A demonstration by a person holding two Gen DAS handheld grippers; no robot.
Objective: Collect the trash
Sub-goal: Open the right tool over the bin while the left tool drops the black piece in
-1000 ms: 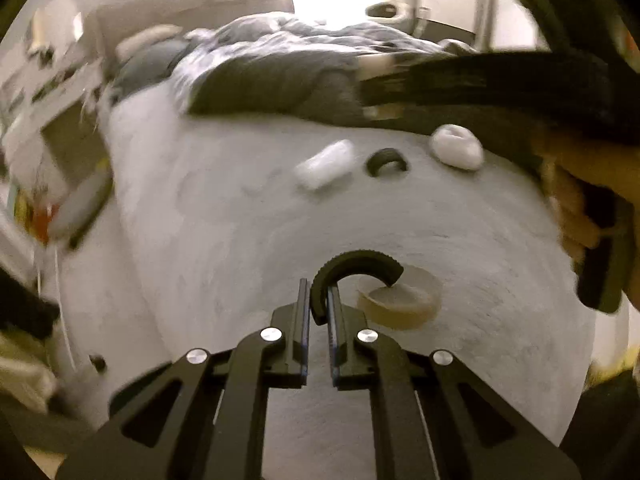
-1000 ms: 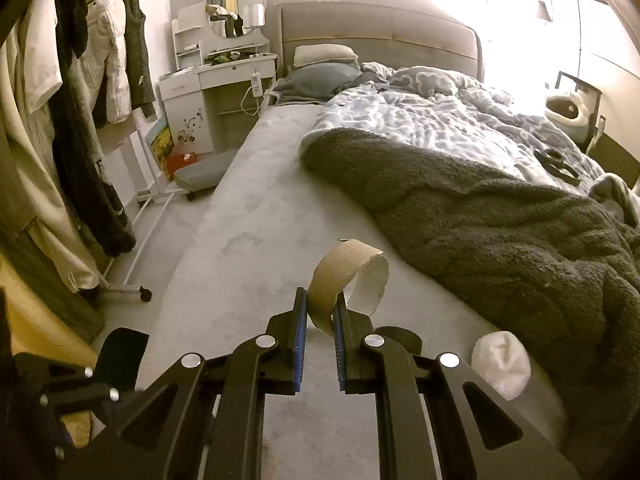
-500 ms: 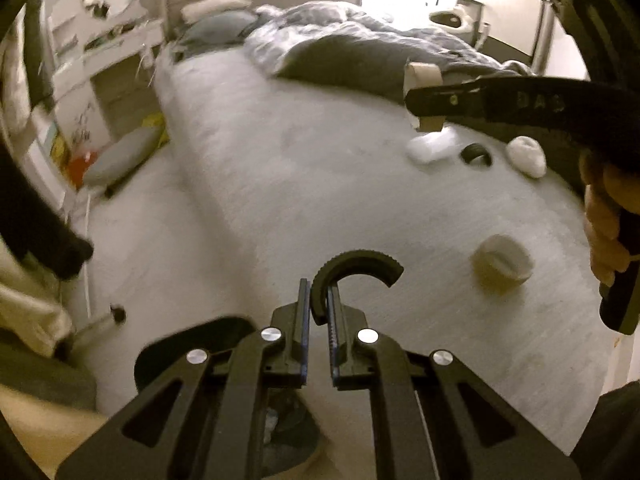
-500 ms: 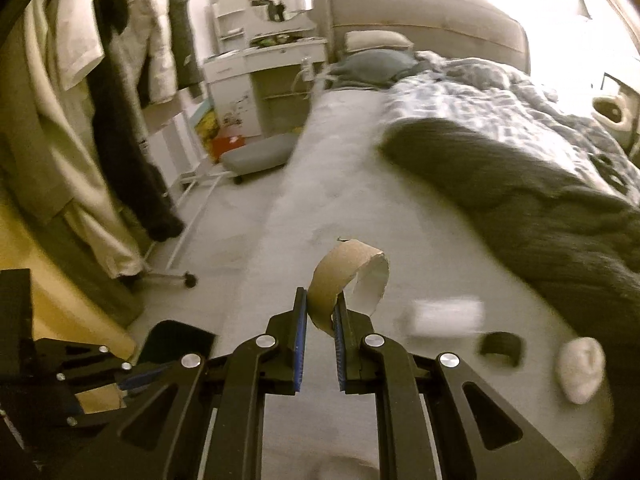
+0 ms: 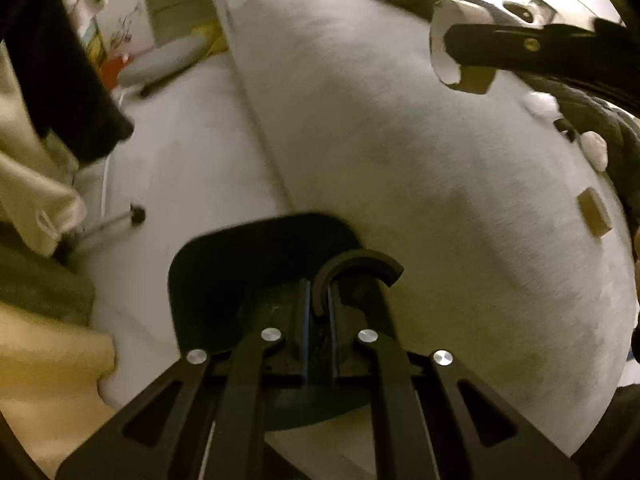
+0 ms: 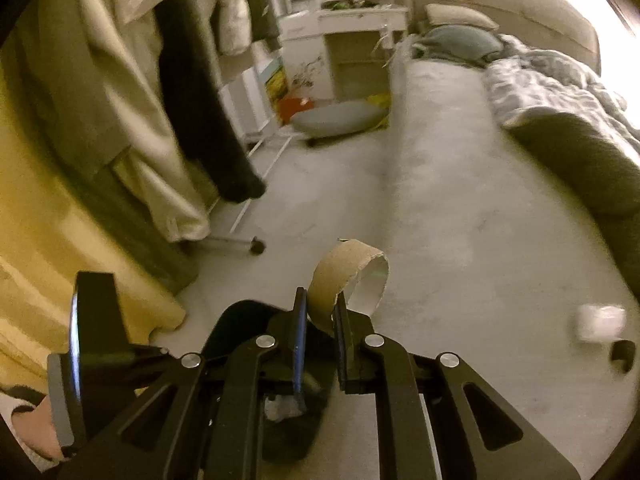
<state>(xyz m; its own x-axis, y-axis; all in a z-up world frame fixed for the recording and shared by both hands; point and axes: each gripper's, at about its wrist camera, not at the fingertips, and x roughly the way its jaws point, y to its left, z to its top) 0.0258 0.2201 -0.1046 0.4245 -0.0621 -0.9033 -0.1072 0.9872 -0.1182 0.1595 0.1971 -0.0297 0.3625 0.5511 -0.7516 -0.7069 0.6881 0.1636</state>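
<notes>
Both hands are over the black bin [image 5: 256,272] that stands on the floor against the side of the bed [image 5: 400,160], so this looks like the drop-off step. The left gripper [image 5: 318,304] has its jaws pinched nearly shut on a black half-ring [image 5: 356,266], which hangs right above the bin's dark mouth. The right gripper [image 6: 320,320] has its jaws closed on a torn cardboard strip [image 6: 348,276], curled into a loop; it hovers beside the left one, with the bin [image 6: 280,380] under it and something pale lying inside.

More litter waits on the bed: two white wads [image 5: 540,106], a small dark piece [image 5: 566,130] between them and a tan roll [image 5: 594,212] nearer the foot.

Next, I'd say, each pair of jaws needs to open over the bin mouth, low enough that the light strip doesn't drift onto the floor. Then back to the bed for the rest.
</notes>
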